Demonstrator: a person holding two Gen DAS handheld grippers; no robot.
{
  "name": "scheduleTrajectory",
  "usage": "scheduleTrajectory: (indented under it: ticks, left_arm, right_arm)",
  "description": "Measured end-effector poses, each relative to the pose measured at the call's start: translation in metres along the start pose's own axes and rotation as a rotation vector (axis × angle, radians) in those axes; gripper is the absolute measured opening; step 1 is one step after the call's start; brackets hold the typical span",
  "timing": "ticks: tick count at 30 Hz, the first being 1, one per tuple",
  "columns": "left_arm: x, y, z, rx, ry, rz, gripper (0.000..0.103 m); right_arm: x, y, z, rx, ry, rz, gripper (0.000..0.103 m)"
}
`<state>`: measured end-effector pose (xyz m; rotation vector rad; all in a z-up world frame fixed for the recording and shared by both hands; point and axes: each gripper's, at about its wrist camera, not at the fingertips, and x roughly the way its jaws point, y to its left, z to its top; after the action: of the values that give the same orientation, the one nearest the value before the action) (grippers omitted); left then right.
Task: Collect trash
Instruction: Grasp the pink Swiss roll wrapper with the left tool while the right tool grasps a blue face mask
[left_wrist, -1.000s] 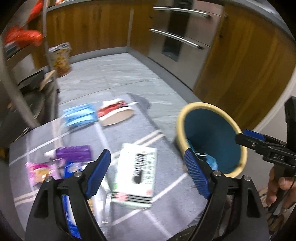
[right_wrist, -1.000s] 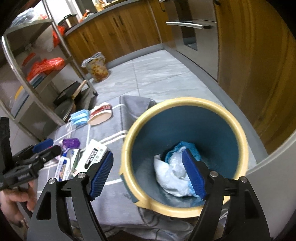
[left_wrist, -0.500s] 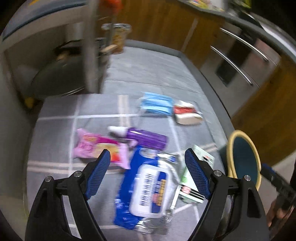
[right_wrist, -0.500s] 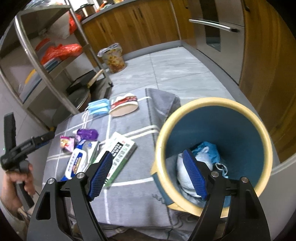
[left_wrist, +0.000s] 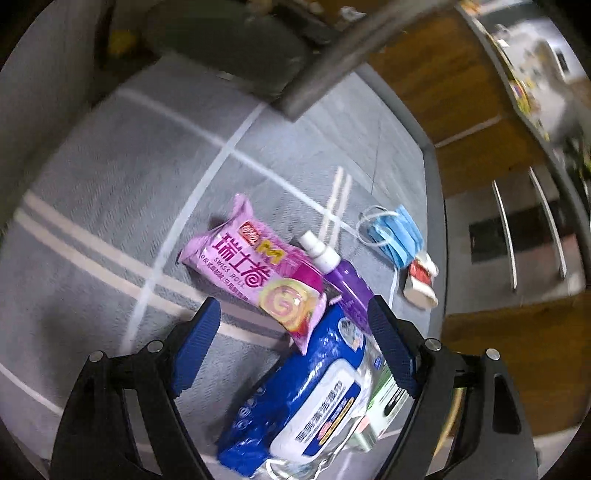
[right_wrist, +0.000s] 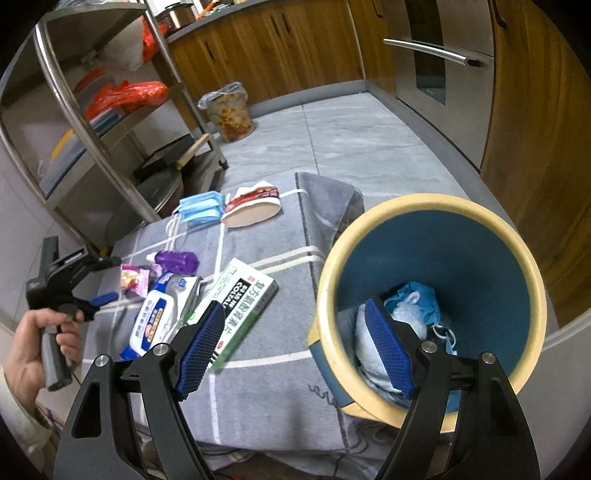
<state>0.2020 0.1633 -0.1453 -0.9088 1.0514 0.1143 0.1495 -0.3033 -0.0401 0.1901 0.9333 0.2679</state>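
Note:
My left gripper (left_wrist: 293, 341) is open and empty, low over a pink Swiss roll wrapper (left_wrist: 255, 273) and a blue wet-wipes pack (left_wrist: 310, 402). A purple spray bottle (left_wrist: 338, 275), blue face masks (left_wrist: 395, 238) and a red-and-white packet (left_wrist: 421, 280) lie beyond. My right gripper (right_wrist: 295, 349) is open and empty, beside the blue bin with a yellow rim (right_wrist: 432, 210), which holds crumpled white and blue trash (right_wrist: 410, 306). The right wrist view also shows the left gripper (right_wrist: 99, 280) and a green-and-white box (right_wrist: 236, 306).
The items lie on a grey striped cloth (right_wrist: 266, 387) on the tiled floor. A steel shelf rack (right_wrist: 92, 122) with pans and red bags stands at the left. Wooden cabinets and an oven (right_wrist: 436, 48) line the back and right. A patterned lined bin (right_wrist: 231, 110) stands far back.
My left gripper has swung left and dropped close over the pink wrapper and wipes pack. My right gripper has drawn back a little from the bin. Both stay open.

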Motion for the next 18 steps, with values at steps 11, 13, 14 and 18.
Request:
scheduleTrajectory:
  ticks: [11,13,14,18]
  left_arm:
    - [0.024,0.021,0.005,-0.118,0.027,-0.051,0.047]
    - [0.026,0.024,0.006,-0.119,0.032,-0.044,0.034]
    - [0.024,0.026,0.006,-0.12,0.03,-0.038,0.03]
    - [0.01,0.032,0.008,-0.117,-0.001,-0.012,0.018]
  right_arm:
    - [0.005,0.0,-0.001,0.003,0.011,-0.001,0.079]
    - [0.006,0.002,0.0,0.002,0.012,0.003,0.079]
    - [0.007,0.004,0.0,0.0,0.013,0.006,0.079]
    - [0.014,0.014,0.003,-0.015,0.023,0.022,0.079]
